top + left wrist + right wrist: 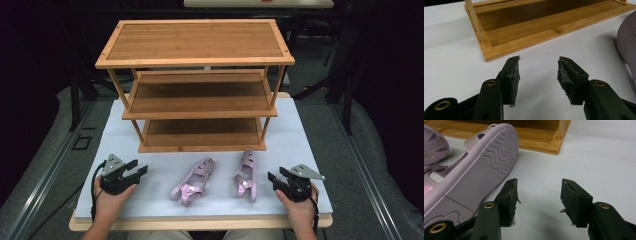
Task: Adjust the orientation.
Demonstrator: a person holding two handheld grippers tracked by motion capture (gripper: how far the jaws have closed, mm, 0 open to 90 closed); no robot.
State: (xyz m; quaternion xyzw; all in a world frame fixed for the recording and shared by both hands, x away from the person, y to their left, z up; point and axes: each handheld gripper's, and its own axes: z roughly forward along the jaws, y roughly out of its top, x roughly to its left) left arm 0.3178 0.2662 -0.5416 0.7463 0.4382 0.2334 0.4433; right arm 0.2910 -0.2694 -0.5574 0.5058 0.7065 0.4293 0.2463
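left gripper point(141, 168): jaws apart, empty | right gripper point(270, 177): jaws apart, empty | both hand-held low

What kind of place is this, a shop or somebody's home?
Probably a recording workspace, not a home: a white-topped table amid dark framing, a bare bamboo shoe rack, two pink sandals and hand-held grippers.

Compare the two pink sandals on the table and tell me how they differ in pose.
The left sandal lies on its sole, upper facing up and toe angled toward the right; the right sandal is tipped on its side, with its wavy-treaded sole turned toward the right gripper. The right sandal points nearly straight at the wooden rack; the left sandal lies diagonal. Both are shiny pink with cut-out straps.
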